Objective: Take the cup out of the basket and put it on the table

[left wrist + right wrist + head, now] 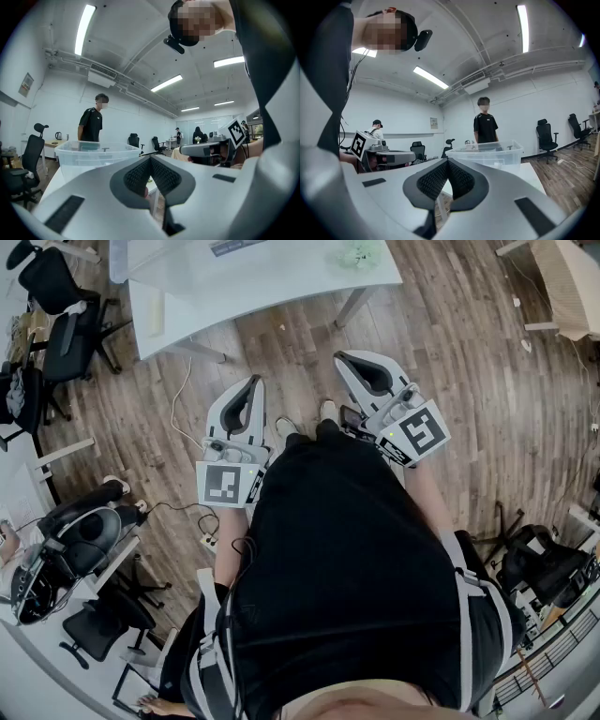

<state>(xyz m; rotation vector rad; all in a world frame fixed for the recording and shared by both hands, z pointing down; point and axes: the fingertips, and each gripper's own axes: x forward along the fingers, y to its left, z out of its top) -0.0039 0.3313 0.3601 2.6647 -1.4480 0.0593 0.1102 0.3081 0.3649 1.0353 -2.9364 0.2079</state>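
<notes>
A clear plastic bin, the basket (93, 152) (490, 154), stands on the white table (272, 292). What lies inside it is too faint to tell, and I see no cup in any view. I hold both grippers over the wooden floor, short of the table's near edge and pointing at it. The left gripper (255, 381) (150, 160) is shut with nothing between its pads. The right gripper (345, 357) (447, 161) is shut and empty too. Each gripper view catches the other gripper off to its side.
A person in a black shirt (485, 126) stands behind the bin. Office chairs (56, 296) line the left side. A cable and power strip (208, 542) lie on the floor by my left foot. A small green thing (361, 251) sits at the table's far right.
</notes>
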